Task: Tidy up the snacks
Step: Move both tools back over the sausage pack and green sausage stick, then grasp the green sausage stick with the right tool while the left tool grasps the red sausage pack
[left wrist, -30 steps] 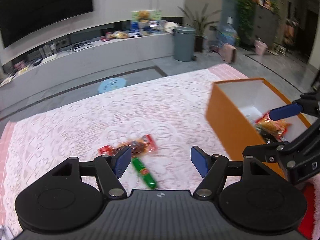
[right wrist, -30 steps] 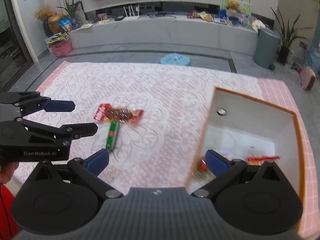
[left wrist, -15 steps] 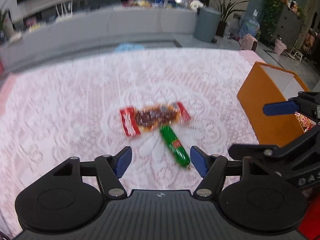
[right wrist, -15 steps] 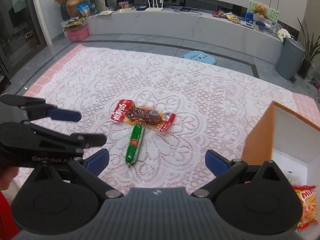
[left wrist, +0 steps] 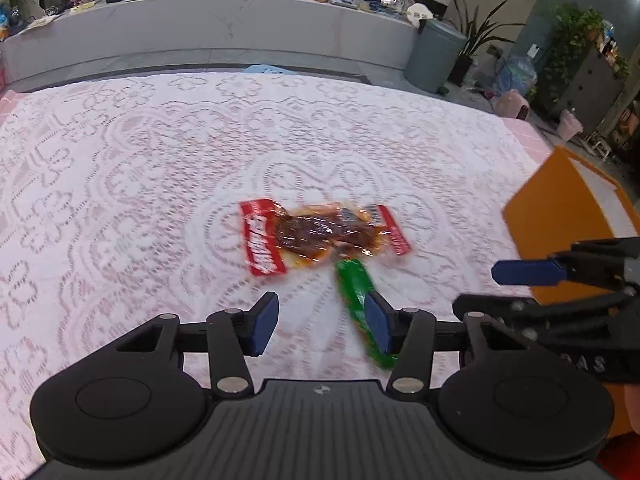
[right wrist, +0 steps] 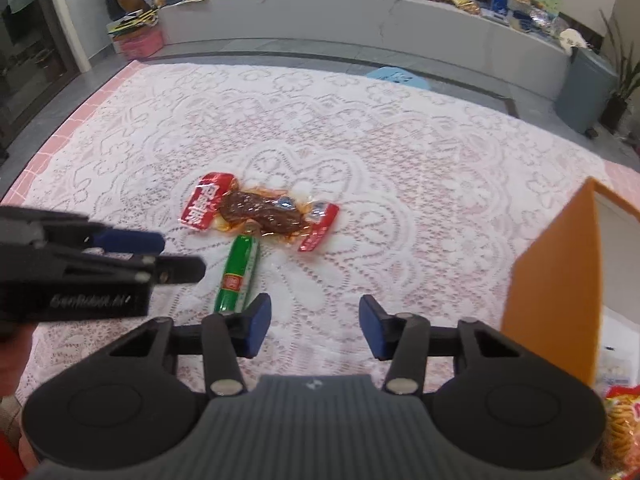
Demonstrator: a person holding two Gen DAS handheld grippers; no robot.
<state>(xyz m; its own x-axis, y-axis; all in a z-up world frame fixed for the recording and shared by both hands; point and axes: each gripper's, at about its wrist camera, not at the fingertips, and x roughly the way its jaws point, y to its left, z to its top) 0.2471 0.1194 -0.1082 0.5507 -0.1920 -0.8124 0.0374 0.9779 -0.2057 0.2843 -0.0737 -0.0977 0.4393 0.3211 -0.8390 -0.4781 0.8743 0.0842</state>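
Note:
A red-ended clear snack packet (left wrist: pixel 320 236) with brown meat lies on the lace tablecloth (left wrist: pixel 120 168), also in the right wrist view (right wrist: pixel 260 212). A green sausage stick (left wrist: pixel 360 300) lies just in front of it, also in the right wrist view (right wrist: pixel 238 276). My left gripper (left wrist: pixel 320 322) is open and empty, close above the cloth, its right finger over the sausage. My right gripper (right wrist: pixel 316 326) is open and empty, just right of the sausage's near end. The orange box (right wrist: pixel 552 300) stands at the right, with a snack bag (right wrist: pixel 622 424) in it.
The orange box also shows at the right of the left wrist view (left wrist: pixel 560 232). Each gripper appears in the other's view, the right one (left wrist: pixel 560 276) and the left one (right wrist: pixel 100 272). A grey bin (left wrist: pixel 434 56) and a long low counter (left wrist: pixel 200 32) stand beyond the table.
Both grippers have swung from the orange box toward the two snacks on the cloth and come closer to them. Both stay open, with the jaws now narrower.

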